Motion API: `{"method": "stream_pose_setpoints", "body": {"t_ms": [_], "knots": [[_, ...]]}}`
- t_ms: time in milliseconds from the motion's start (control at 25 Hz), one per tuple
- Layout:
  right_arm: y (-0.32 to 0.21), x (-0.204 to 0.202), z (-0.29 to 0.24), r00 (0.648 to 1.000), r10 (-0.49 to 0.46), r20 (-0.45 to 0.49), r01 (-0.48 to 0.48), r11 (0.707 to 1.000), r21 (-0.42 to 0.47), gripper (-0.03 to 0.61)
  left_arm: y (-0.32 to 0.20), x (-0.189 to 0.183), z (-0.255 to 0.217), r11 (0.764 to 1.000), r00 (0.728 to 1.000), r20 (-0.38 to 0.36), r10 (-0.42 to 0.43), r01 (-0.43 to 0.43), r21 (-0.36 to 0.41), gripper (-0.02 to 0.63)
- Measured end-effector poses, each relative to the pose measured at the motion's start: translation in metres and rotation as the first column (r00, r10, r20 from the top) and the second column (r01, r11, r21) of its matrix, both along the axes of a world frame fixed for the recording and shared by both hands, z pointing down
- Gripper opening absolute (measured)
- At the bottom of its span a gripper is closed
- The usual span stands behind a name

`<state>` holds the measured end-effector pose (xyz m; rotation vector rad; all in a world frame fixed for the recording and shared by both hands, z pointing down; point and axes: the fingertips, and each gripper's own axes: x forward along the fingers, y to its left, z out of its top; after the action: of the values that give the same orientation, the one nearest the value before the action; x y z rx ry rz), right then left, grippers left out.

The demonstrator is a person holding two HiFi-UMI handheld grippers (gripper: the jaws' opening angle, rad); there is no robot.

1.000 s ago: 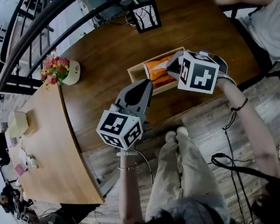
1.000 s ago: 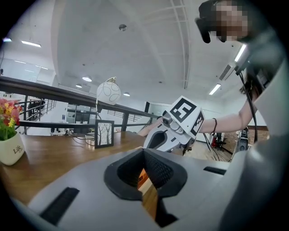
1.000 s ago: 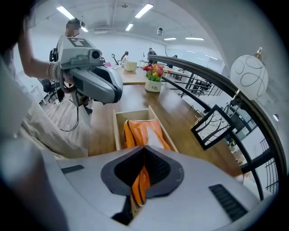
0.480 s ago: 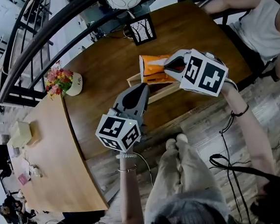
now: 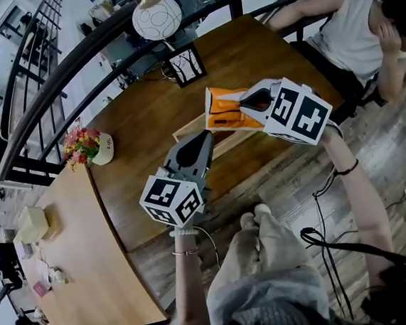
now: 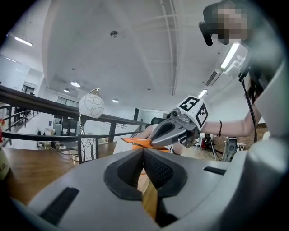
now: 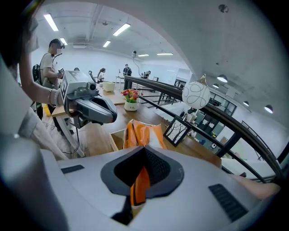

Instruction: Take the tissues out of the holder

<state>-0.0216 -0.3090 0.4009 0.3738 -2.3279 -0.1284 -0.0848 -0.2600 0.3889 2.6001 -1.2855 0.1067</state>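
My right gripper is shut on one end of the orange tissue pack and holds it in the air above the wooden holder. In the right gripper view the pack hangs from my right gripper, with the holder below it. At the holder's near edge my left gripper is shut, and a wood-coloured strip of the holder shows between its jaws. In the left gripper view the pack and the right gripper are just beyond my left gripper.
The holder rests on a dark wooden table with a framed tree picture and a flower pot. A globe lamp and a black railing lie behind. A seated person is at the far right. A lighter table adjoins at left.
The right gripper has lifted the orange pack up and out of the holder, where it lay a second ago. The left gripper has stayed at the holder's near edge.
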Motion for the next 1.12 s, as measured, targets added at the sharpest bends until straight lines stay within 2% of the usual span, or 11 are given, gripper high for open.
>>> {"method": "stream_pose_setpoints", "body": {"t_ms": [320,520,720,960,1120], "knots": [[-0.012,0.053,0.0,0.995,0.099,-0.005,-0.099,0.995,0.006,0.014,-0.004,0.037,0.001,0.997,0.997,-0.005,0.075,-0.075,-0.003,0.008],[-0.025,0.088,0.0,0.991,0.132,0.016,-0.132,0.991,-0.023,0.014,-0.018,0.074,0.0,0.996,0.996,-0.01,0.088,-0.089,-0.009,0.008],[-0.035,0.123,0.007,0.99,0.139,0.007,-0.139,0.99,-0.039,0.014,-0.027,0.115,0.004,0.994,0.994,0.015,0.104,-0.104,-0.017,0.008],[-0.047,0.158,0.041,0.985,0.172,0.005,-0.171,0.982,-0.08,0.014,-0.027,0.16,0.028,0.992,0.993,0.013,0.118,-0.118,-0.045,0.008],[-0.057,0.167,0.065,0.982,0.187,-0.023,-0.189,0.98,-0.071,0.014,-0.026,0.179,0.041,0.991,0.993,0.01,0.116,-0.115,-0.063,0.008]]}}
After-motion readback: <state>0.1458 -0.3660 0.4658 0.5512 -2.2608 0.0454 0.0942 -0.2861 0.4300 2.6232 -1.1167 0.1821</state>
